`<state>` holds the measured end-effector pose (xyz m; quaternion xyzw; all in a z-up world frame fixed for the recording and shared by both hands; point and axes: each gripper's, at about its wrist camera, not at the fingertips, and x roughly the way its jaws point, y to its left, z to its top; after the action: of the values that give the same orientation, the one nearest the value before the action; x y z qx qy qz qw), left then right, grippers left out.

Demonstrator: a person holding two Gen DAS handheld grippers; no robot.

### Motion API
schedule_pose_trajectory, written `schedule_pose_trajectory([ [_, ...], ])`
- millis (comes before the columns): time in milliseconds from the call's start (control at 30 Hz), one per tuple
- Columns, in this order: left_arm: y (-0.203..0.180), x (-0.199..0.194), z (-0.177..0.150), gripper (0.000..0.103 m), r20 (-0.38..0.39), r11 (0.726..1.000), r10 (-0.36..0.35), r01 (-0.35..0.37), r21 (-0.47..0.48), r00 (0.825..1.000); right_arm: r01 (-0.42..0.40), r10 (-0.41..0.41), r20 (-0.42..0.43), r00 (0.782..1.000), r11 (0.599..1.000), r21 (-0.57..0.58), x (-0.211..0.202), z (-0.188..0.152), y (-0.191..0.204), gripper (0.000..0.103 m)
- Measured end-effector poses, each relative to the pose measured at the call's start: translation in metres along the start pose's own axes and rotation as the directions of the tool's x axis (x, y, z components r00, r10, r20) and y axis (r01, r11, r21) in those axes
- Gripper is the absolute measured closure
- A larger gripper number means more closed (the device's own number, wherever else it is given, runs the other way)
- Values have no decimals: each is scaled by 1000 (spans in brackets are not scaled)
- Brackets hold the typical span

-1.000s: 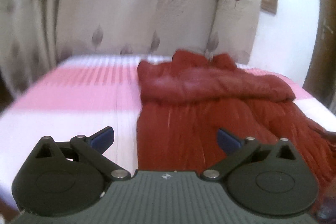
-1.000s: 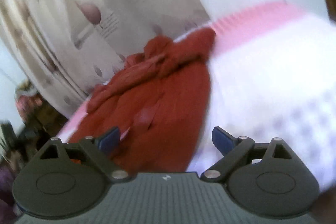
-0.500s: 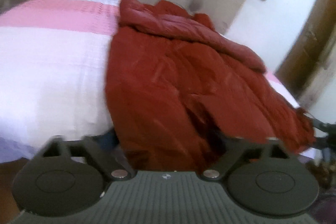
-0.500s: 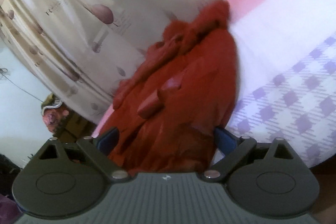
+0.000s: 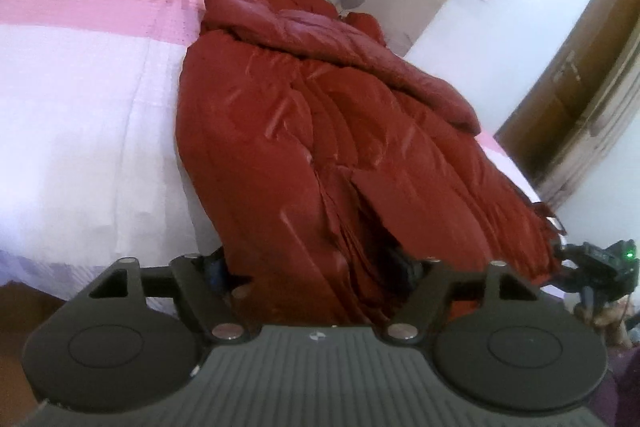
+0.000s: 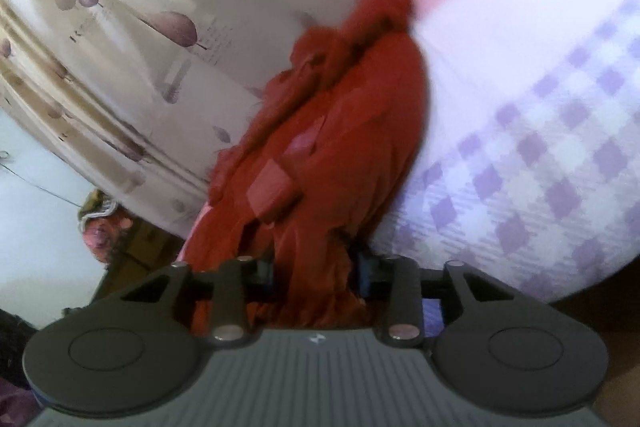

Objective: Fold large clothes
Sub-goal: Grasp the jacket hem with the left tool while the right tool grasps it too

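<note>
The shiny, padded dark-red jacket point(image 5: 320, 115) lies on the pink-and-white bedspread point(image 5: 80, 99), its long axis running straight away from both tools. The left gripper point(image 5: 316, 267) and right gripper point(image 6: 316, 267) each pinch its near hem, side by side.

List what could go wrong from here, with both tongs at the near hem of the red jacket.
1. The jacket looks slick and puffy; the left tongs pinch a thick bunch that may slip out.
2. The right tongs hold a narrower bunch, so a lift may be uneven.
3. The hem hangs at the edge of the bed, so pulling toward the camera may drag the jacket off.
</note>
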<state>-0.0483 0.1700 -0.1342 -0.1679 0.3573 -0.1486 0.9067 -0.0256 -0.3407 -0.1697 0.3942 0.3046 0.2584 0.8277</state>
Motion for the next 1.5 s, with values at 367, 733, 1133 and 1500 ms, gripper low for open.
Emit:
schedule_pose_trajectory([
  [367, -14, -32, 9, 85, 93, 999, 12, -7, -48, 996, -80, 80, 33, 996, 997, -8, -15, 5, 17, 85],
  [733, -19, -65, -5, 85, 118, 998, -17, 24, -62, 993, -141, 141, 33, 989, 990, 6, -38, -15, 34, 86],
  [1133, -44, -86, 63, 86, 368, 983, -71, 127, -132, 927, -311, 316, 141, 938, 949, -55, -33, 45, 75, 87],
  [1500, -51, -3, 184, 85, 462, 993, 18, 39, -113, 887, -234, 236, 270, 933, 971, -40, 23, 172, 81, 88],
])
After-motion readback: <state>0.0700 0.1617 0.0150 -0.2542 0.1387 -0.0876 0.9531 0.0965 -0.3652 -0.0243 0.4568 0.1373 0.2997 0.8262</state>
